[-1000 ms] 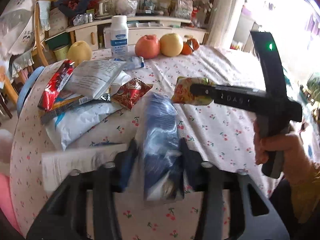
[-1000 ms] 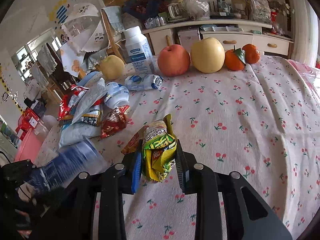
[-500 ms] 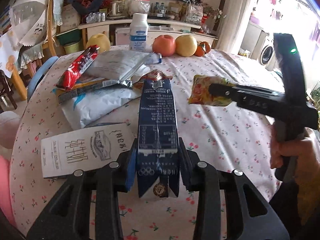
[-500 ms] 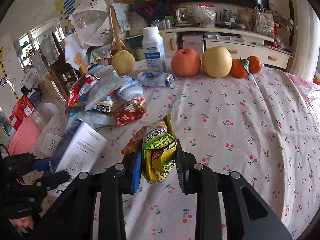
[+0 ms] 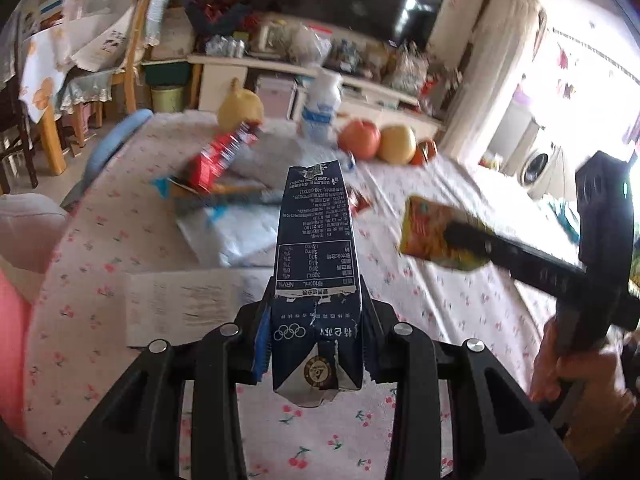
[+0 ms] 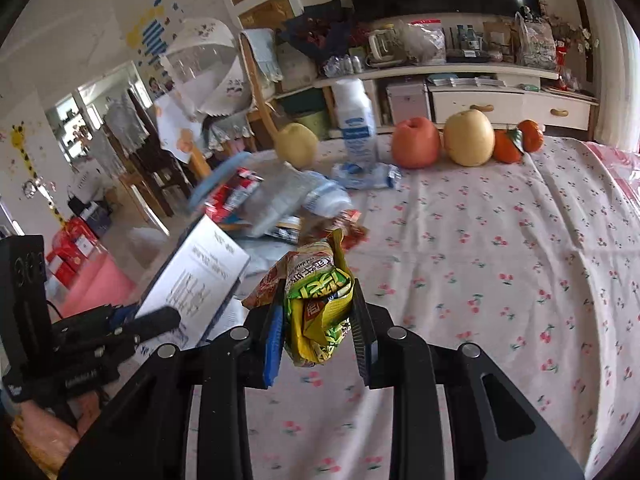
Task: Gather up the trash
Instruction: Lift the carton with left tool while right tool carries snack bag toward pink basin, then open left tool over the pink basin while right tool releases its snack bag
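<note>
We held the left gripper (image 5: 316,344) clamped on a dark blue drink carton (image 5: 316,264), which stood lifted clear of the cherry-print tablecloth (image 5: 440,304) with its torn end nearest the camera. The right gripper (image 6: 316,320) was closed tight on a crumpled yellow-green snack wrapper (image 6: 316,304), likewise raised above the cloth and to the right of the carton. Behind both lay a heap of wrappers (image 6: 276,204), a white sheet of paper (image 5: 184,308), a white bottle (image 6: 354,120) and a row of fruit (image 6: 466,138) along the far edge.
</note>
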Tool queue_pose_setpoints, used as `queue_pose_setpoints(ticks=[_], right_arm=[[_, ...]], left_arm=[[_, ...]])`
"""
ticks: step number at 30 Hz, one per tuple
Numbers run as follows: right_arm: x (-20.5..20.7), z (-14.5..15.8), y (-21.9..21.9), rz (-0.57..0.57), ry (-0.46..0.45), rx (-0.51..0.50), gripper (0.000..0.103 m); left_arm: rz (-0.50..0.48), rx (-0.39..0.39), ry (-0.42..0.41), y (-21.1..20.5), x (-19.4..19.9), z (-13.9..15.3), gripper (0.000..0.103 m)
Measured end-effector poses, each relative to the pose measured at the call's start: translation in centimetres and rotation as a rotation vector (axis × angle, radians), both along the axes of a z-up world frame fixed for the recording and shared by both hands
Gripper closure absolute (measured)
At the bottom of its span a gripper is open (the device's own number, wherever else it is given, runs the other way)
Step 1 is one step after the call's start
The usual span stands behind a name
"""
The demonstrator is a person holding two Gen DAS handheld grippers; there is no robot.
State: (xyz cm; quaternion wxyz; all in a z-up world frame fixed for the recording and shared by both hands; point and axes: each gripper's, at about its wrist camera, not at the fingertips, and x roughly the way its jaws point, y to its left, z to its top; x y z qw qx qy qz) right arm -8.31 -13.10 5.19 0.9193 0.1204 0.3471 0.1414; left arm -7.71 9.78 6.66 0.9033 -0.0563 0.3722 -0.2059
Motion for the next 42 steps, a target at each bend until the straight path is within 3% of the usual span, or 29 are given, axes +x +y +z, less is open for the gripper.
queue_pose_setpoints(ticks=[6,10,14,21,27,29,31,33,36,42], right_arm=[[-0.5,2.9,5.1,0.079,-0.043,0.036,0.072],[-0.2,5.0,10.4,0.173,-0.073,0.041,0.072],[0.1,7.1,18.3,0.316,-0.108,0.01,0.072],[0.9,8.1,31.4,0.532,-0.137,-0.06,0.072],[2.2,6.1,39.5,0.62,-0.13,-0.156,0.069],[2.6,5.0,40.8,0.621,-0.108,-0.167,0.056],[2.8,4.3,40.6,0.6,-0.095,-0.132,0.025],[2.8,3.9,39.2,0.552,-0.099,-0.103,0.017],[2.6,3.7,36.8,0.491,-0.107,-0.1,0.015],[1.3,3.1,32.0,0.387,-0.128,-0.126,0.013]], left_arm=[[0.132,-0.042,-0.072,5.5,-0.3,2.9,0.066],[0.294,-0.084,-0.116,11.3,-0.6,4.8,0.066],[0.49,-0.069,-0.162,17.4,-1.7,5.8,0.066],[0.736,-0.129,-0.13,26.2,-3.3,4.7,0.066],[0.864,-0.167,-0.079,30.5,-3.5,3.5,0.065],[0.9,-0.166,-0.054,31.5,-3.2,3.0,0.055],[0.926,-0.17,-0.059,32.2,-3.3,3.0,0.039],[0.952,-0.155,-0.084,32.4,-3.6,3.2,0.026],[0.968,-0.146,-0.166,32.1,-4.2,3.6,0.017],[0.809,-0.033,-0.308,27.9,-3.4,5.1,0.011]])
